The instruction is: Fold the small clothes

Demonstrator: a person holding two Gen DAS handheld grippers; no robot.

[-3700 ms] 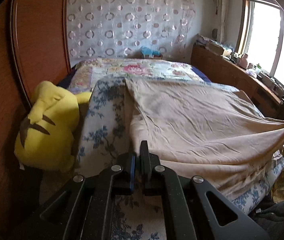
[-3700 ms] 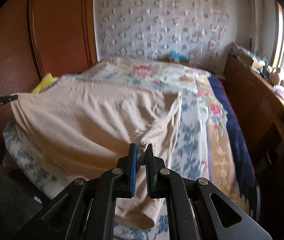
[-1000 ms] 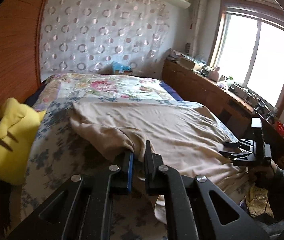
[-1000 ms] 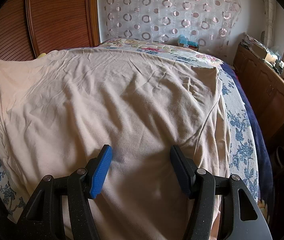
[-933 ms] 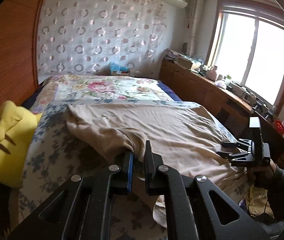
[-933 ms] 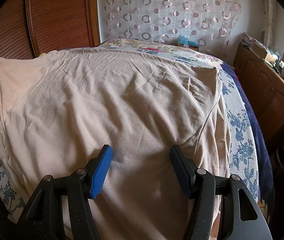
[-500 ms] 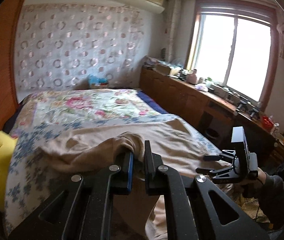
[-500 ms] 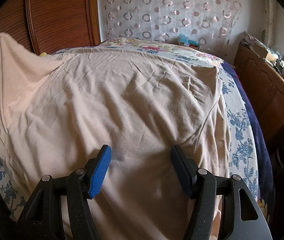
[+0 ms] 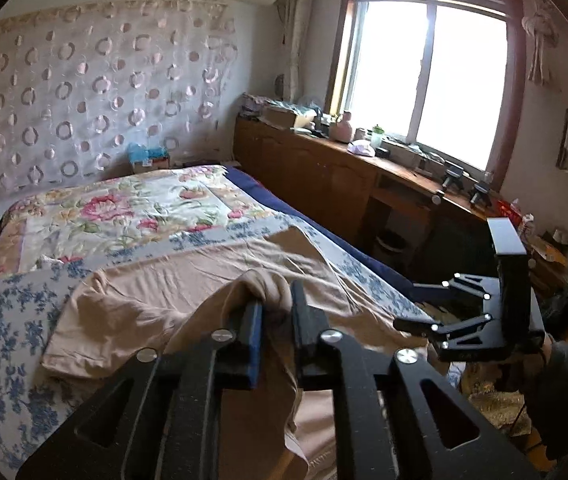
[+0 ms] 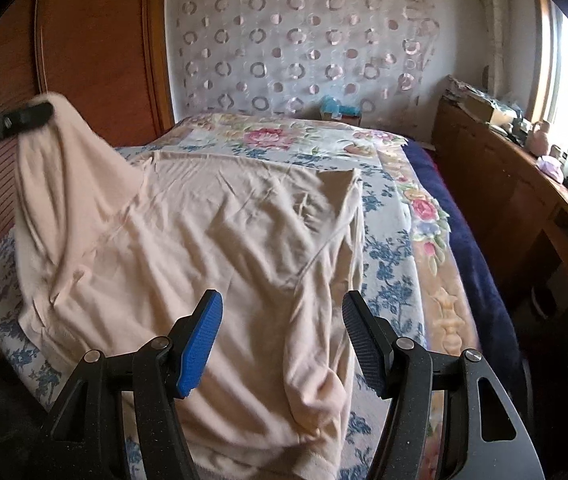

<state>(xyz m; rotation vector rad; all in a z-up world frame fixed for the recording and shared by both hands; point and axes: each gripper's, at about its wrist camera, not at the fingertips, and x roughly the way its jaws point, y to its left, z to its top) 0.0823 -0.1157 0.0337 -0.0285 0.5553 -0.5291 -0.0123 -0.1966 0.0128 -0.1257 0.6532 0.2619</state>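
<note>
A beige garment [image 10: 224,240] lies spread on the bed, its left corner lifted off the quilt. My left gripper [image 9: 276,308] has that bunched corner between its jaws, which are opening; the cloth still hangs from it. In the right wrist view the left gripper [image 10: 24,118] stands high at the far left with fabric draped below it. My right gripper [image 10: 282,320] hovers open above the garment's near right part, nothing between its blue pads [image 10: 200,344]. The right gripper [image 9: 404,306] also shows in the left wrist view, off the bed's right side.
The bed carries a floral quilt [image 9: 124,208] and a blue-flowered sheet [image 10: 392,248]. A long wooden cabinet [image 9: 324,176] with clutter runs under the window on the right. A wooden wardrobe [image 10: 96,48] stands on the left. A dark sleeve [image 9: 564,392] holds the right gripper.
My left gripper has lifted the garment's corner and carried it up and over toward the right side; its jaws have parted slightly. The right gripper has risen a little, still open.
</note>
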